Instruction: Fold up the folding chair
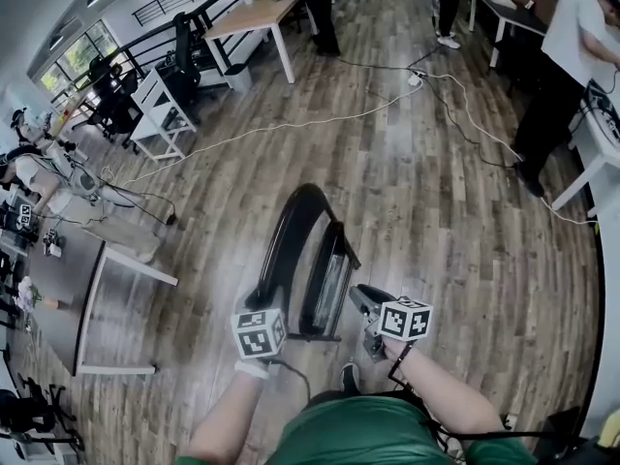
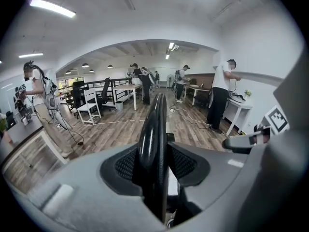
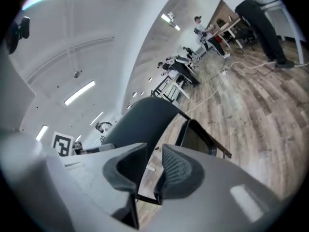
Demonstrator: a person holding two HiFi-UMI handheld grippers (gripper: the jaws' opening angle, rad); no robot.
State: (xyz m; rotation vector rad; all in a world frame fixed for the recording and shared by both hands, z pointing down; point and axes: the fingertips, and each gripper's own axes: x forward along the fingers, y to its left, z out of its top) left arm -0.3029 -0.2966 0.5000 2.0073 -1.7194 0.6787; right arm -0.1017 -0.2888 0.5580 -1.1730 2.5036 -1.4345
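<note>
The chair was stood upright on the wood-plank floor, just ahead of both grippers. The jaws of the left gripper were pinched on the chair's black frame edge. The jaws of the right gripper were held slightly apart beside the chair, with nothing gripped. White cables were trailed across the floor. Desks were ranged along the room's edges, with persons stood nearby.

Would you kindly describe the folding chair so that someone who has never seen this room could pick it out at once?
Start from the wood-plank floor and look just ahead of the person wearing the camera. The folding chair stands there, its arched rim clamped in the left gripper. It is black and slim, unlike the white-legged table farther off.
</note>
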